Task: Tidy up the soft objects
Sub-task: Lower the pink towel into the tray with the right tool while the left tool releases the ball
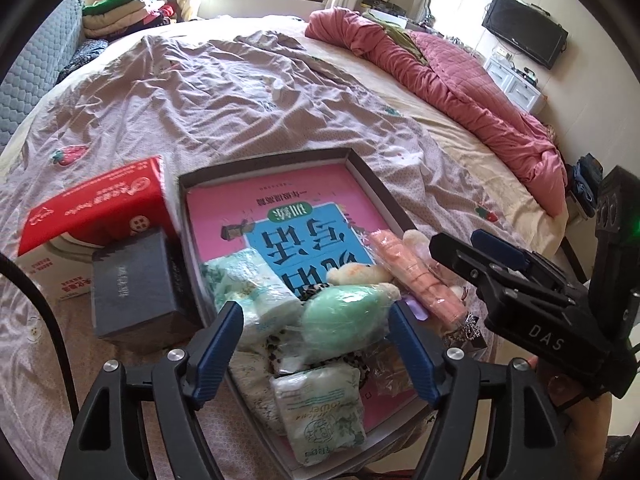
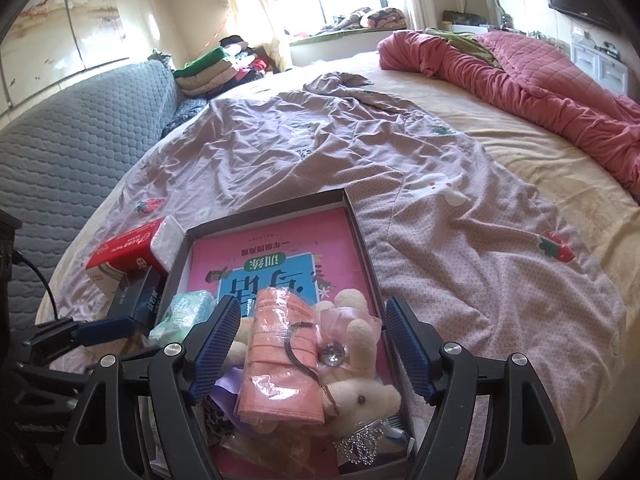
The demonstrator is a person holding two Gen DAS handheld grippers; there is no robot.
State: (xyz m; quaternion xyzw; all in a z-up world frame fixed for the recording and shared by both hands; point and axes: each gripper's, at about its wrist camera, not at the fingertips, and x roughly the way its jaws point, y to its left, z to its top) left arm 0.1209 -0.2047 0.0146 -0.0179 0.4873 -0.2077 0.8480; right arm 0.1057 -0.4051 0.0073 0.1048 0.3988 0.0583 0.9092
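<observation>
Soft goods lie heaped at the near end of your shallow grey box (image 1: 362, 168), which sits on the mauve strawberry-print sheet (image 1: 200, 92) and holds a pink workbook (image 1: 304, 208) flat on its floor. Mint green wrapped plush (image 1: 344, 316): lies between your left gripper (image 1: 316, 328) pads, jaws apart, not pressing it. Tissue packs, green-printed: one (image 1: 248, 284) at the box's left wall, one (image 1: 320, 412) nearest you. Salmon-pink cloth in clear wrap (image 2: 280, 356): lies between your right gripper (image 2: 312, 336) pads, jaws apart, no pad touching it. Cream plush rabbit (image 2: 360, 392): touching the cloth's right side, beside a rhinestone trinket (image 2: 356, 448). Left of the box: dark grey carton (image 1: 132, 284), red and white carton (image 1: 92, 216) behind it. Far right: rumpled pink quilt (image 1: 460, 88).
</observation>
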